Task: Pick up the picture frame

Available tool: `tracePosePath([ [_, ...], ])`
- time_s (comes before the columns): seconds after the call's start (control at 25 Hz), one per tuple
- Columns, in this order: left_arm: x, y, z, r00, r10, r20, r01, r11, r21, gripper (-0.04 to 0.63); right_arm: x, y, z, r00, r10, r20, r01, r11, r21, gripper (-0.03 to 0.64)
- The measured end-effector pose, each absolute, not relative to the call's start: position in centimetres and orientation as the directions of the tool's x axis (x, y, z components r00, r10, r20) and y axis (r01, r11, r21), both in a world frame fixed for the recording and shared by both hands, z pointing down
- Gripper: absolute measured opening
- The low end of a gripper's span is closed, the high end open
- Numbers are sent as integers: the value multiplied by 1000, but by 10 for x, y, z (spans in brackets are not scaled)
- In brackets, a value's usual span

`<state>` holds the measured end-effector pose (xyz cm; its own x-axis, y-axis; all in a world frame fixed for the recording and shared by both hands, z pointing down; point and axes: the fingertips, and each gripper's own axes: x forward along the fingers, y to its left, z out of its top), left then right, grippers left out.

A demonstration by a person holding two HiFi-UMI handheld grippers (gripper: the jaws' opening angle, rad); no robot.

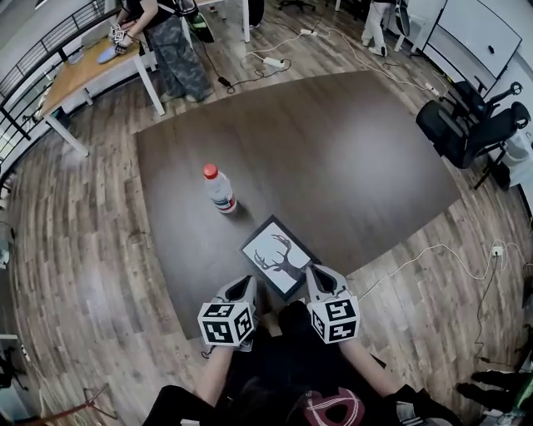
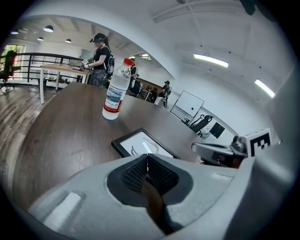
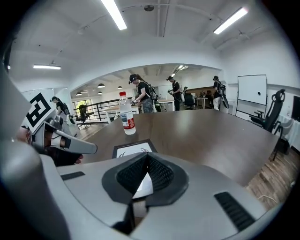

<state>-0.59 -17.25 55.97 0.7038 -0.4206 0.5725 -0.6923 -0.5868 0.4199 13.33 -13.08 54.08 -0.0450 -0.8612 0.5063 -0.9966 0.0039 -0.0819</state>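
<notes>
While two grippers, left (image 1: 246, 284) and right (image 1: 317, 274), hover pressed together and empty, one frame (image 1: 279, 256) lies flat on the table (image 1: 350, 150) just ahead, one bottle (image 1: 220, 189) upright beyond.

Illumination is bright and even, supplied by ceiling strip lights (image 3: 114, 14). These fixtures clip to pure white in both gripper views. Shadows are short and soft: the water bottle (image 1: 220, 190) casts a small dark patch on the counter (image 1: 333, 150) at its base. In the right gripper view the counter shows a broad dull sheen toward its far edge. All three views carry strong fisheye distortion. Straight edges bow outward, and the gripper views have black vignetted corners. The left gripper (image 2: 148, 158) and right gripper (image 3: 146, 161) render soft close to the lens.
</notes>
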Motion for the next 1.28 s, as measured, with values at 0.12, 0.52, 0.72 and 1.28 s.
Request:
tracePosePath([
  [0.12, 3, -178, 562, 672, -455, 584, -728, -552, 407, 11, 141, -145, 544, -103, -850, 516, -994, 72, -80, 6],
  [0.52, 23, -184, 567, 550, -553, 626, -832, -431, 350, 11, 160, -179, 560, -256, -784, 566, -962, 267, -65, 6],
  [0.72, 22, -183, 577, 498, -569, 655, -867, -347, 357, 12, 158, -191, 578, -324, -726, 607, -936, 340, -94, 60],
  [1.28, 24, -187, 602, 390, -565, 727, -899, -61, 434, 144, 155, -216, 602, -398, -634, 663, -881, 466, -83, 117],
])
